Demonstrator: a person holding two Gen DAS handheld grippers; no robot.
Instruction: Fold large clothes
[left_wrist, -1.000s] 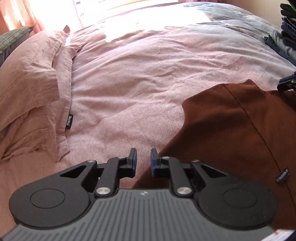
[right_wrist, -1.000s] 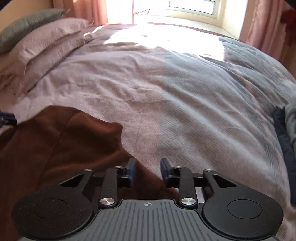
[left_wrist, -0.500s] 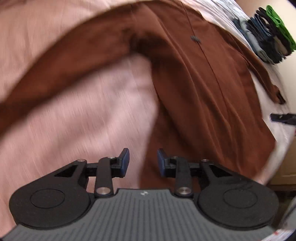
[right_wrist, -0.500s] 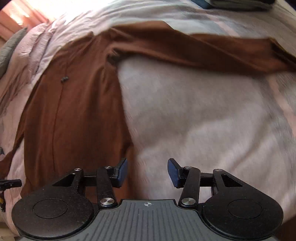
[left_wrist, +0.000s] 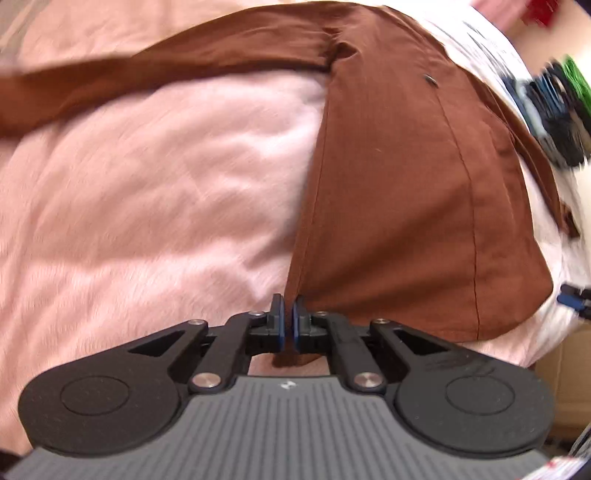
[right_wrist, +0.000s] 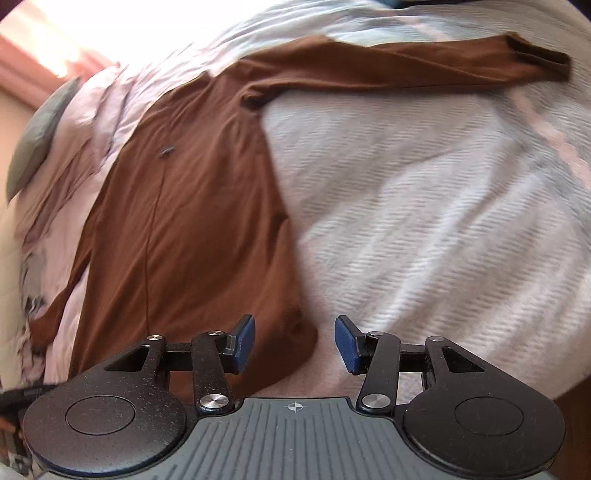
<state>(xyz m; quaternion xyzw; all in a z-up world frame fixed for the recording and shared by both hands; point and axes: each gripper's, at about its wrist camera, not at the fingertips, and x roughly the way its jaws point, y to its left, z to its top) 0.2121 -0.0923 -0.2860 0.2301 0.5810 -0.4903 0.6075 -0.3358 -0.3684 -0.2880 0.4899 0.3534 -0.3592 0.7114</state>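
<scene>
Brown shirt (left_wrist: 406, 177) lies spread flat on the bed (left_wrist: 147, 192). Left tongs (left_wrist: 287, 325) have just clenched on its near hem corner; right tongs (right_wrist: 294, 341) hover released over the opposite hem corner.

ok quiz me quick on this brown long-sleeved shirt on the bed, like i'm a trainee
1. True or false: the left gripper is shut on the hem corner of the brown long-sleeved shirt.
2. In the right wrist view, the far sleeve is: A) stretched out sideways, B) folded over the body, C) rolled into a ball.
3. What does the shirt lie on?

Key: 1 true, its jaws have just closed there. 2 A. 3 the pink textured bedspread.
</scene>
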